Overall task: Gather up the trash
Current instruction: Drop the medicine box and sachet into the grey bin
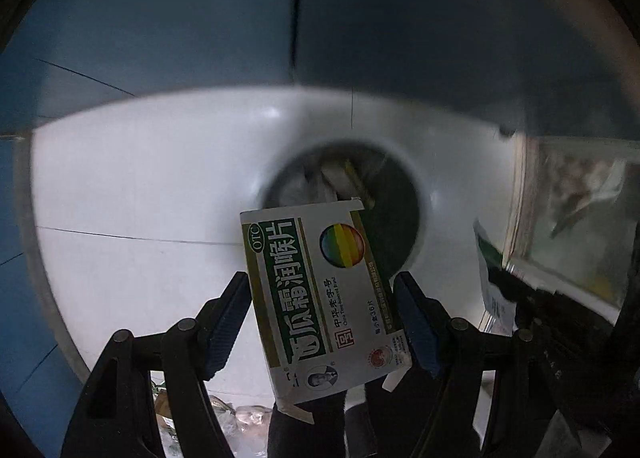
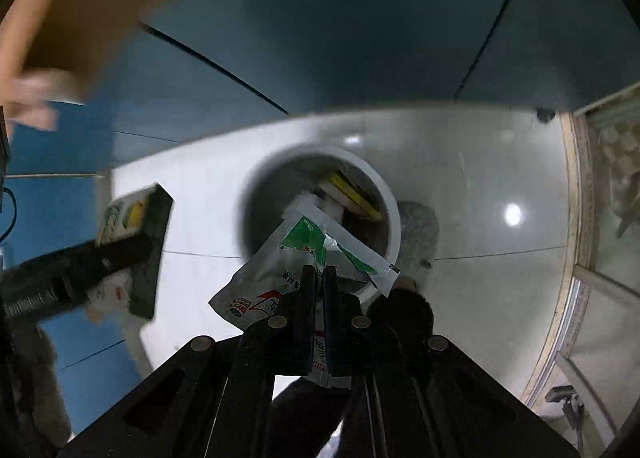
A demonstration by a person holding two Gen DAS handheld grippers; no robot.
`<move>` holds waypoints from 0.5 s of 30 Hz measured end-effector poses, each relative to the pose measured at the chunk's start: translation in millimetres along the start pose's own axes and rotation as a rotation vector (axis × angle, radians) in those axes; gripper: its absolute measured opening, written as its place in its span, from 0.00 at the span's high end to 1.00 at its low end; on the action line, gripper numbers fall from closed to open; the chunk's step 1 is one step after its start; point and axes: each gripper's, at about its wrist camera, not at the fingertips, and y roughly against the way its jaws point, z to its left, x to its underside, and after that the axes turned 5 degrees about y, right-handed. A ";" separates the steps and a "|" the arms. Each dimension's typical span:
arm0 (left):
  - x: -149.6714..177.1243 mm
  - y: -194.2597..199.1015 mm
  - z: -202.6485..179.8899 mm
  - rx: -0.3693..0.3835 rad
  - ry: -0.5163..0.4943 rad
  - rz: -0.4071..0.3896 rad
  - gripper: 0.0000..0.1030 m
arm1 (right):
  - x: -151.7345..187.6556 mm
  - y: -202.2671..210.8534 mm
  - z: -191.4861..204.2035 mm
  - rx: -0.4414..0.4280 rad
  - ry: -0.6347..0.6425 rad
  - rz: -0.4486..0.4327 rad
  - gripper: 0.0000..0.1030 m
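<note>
My left gripper (image 1: pixel 322 290) is shut on a white and green medicine box (image 1: pixel 316 298) with a rainbow circle, held above the floor just short of a round white trash bin (image 1: pixel 416 194). The bin holds several pieces of trash. My right gripper (image 2: pixel 319 278) is shut on a crumpled green and white sachet (image 2: pixel 296 254) and holds it over the near rim of the same bin (image 2: pixel 390 198). The left gripper with its box (image 2: pixel 132 218) shows at the left of the right wrist view.
The floor is white glossy tile (image 1: pixel 140 178) beside blue flooring (image 1: pixel 160 18). A glass-fronted frame (image 2: pixel 600 186) stands at the right. Clear wrappers (image 1: pixel 240 418) lie low in the left wrist view.
</note>
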 end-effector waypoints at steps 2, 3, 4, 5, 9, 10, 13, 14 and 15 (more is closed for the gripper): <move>-7.6 -38.5 -1.6 0.020 -0.014 0.048 0.32 | -1.6 -37.7 -10.6 0.011 -0.021 0.018 0.97; -10.1 -53.9 -2.5 0.016 -0.018 0.067 0.31 | -1.8 -49.0 -16.6 0.011 -0.032 0.025 0.97; -9.2 -63.8 -3.5 0.010 -0.020 0.076 0.31 | -1.2 -61.2 -23.3 0.008 -0.047 0.034 0.97; -10.5 -74.5 -4.1 0.004 -0.020 0.081 0.30 | -1.1 -74.4 -31.0 0.004 -0.066 0.046 0.97; -7.0 -88.6 -3.4 -0.001 -0.011 0.076 0.03 | 1.5 -99.9 -48.7 -0.022 -0.095 0.092 0.91; -6.6 -88.8 -5.9 -0.009 -0.013 0.069 0.00 | 2.6 -103.3 -50.4 -0.037 -0.106 0.106 0.90; -0.4 -78.2 3.5 -0.021 -0.004 0.055 0.00 | 5.0 -102.6 -44.2 -0.021 -0.100 0.114 0.74; -0.4 -74.0 4.4 -0.027 -0.003 0.050 0.00 | 5.1 -98.8 -42.3 -0.009 -0.093 0.113 0.64; 1.0 -69.3 5.2 -0.035 -0.003 0.041 0.00 | 5.2 -94.6 -40.5 -0.004 -0.087 0.110 0.59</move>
